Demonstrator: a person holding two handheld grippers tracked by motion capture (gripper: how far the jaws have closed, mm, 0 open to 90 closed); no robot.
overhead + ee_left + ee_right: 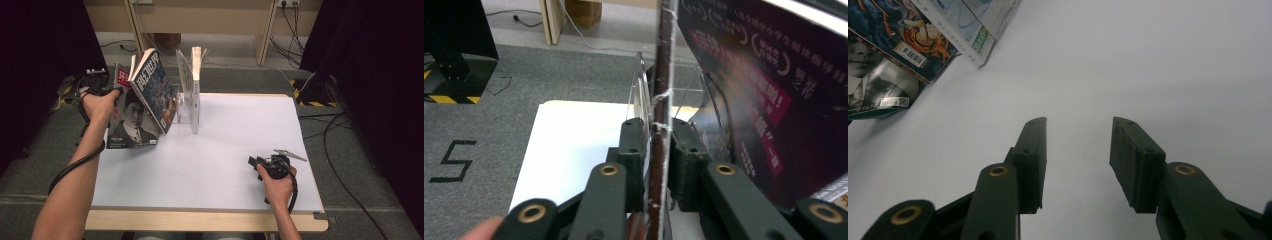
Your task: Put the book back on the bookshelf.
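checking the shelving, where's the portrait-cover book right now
In the high view, the portrait-cover book stands at the table's far-left corner, leaning beside the blue-cover book, pinched by the left hand-held gripper.

Our forearms are bare, no sleeves. Each set of tongs, left tongs (659, 145) and right tongs (1077, 150), has black jaws with brass-coloured rivets and ribbed pads; black cables trail back, and a grey three-cornered plate tops the right.

The right gripper (1077, 160) hovers over the white tabletop (1148, 65), its two black jaws standing apart with bare surface between them. Up in the far left corner, three books: a portrait cover (870, 82), a colourful barcoded cover (908, 37) over it, a pale one (973, 22) beside.
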